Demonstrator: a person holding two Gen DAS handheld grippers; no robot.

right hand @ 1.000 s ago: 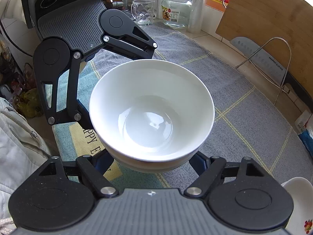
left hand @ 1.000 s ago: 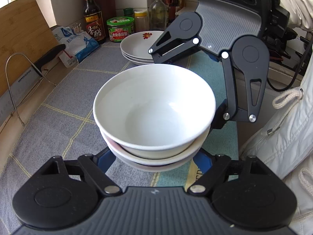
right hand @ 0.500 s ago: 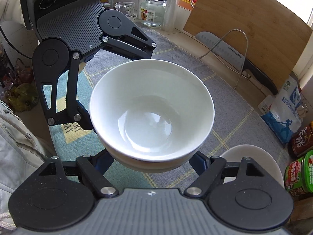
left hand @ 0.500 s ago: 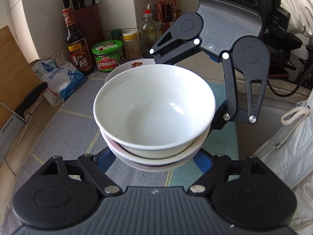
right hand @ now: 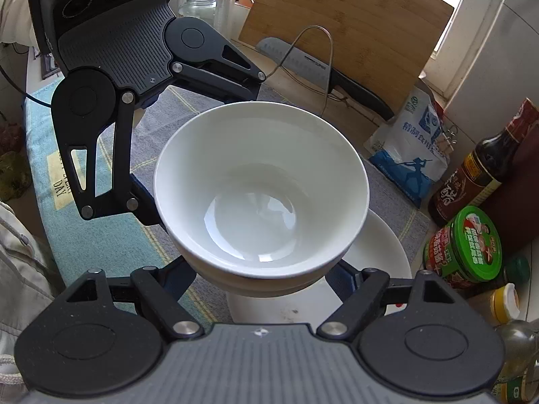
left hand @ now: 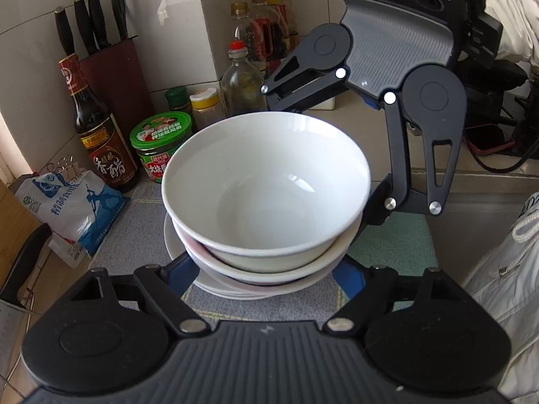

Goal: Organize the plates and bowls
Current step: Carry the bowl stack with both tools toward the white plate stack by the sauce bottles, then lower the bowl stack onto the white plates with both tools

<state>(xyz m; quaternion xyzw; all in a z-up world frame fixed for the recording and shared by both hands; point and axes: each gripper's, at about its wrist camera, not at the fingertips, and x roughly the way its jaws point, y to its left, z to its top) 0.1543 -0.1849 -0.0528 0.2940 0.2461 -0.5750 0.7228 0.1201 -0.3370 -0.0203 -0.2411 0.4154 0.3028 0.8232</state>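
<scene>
A stack of white bowls (left hand: 266,195) hangs in the air between my two grippers, which face each other across it. My left gripper (left hand: 266,271) is shut on the lower bowls, its blue pads (left hand: 180,269) pressing on both sides. My right gripper (right hand: 259,279) grips the same stack of bowls (right hand: 259,195) from the opposite side and is shut on it too. A stack of white plates (left hand: 175,245) lies on the grey mat directly under the bowls. In the right wrist view the plates (right hand: 380,252) show at the lower right. Whether the bowls touch the plates is hidden.
A dark sauce bottle (left hand: 97,128), a green-lidded jar (left hand: 161,144), a knife block (left hand: 111,64) and several bottles (left hand: 242,84) crowd the wall behind the plates. A blue-and-white bag (left hand: 70,208) lies left. A cutting board (right hand: 347,30), a knife (right hand: 320,67) and a wire stand (right hand: 316,50) lean farther off.
Both grippers have carried the bowl stack across the mat toward the wall with the bottles. The plate stack, earlier well beyond the bowls, now lies beneath them.
</scene>
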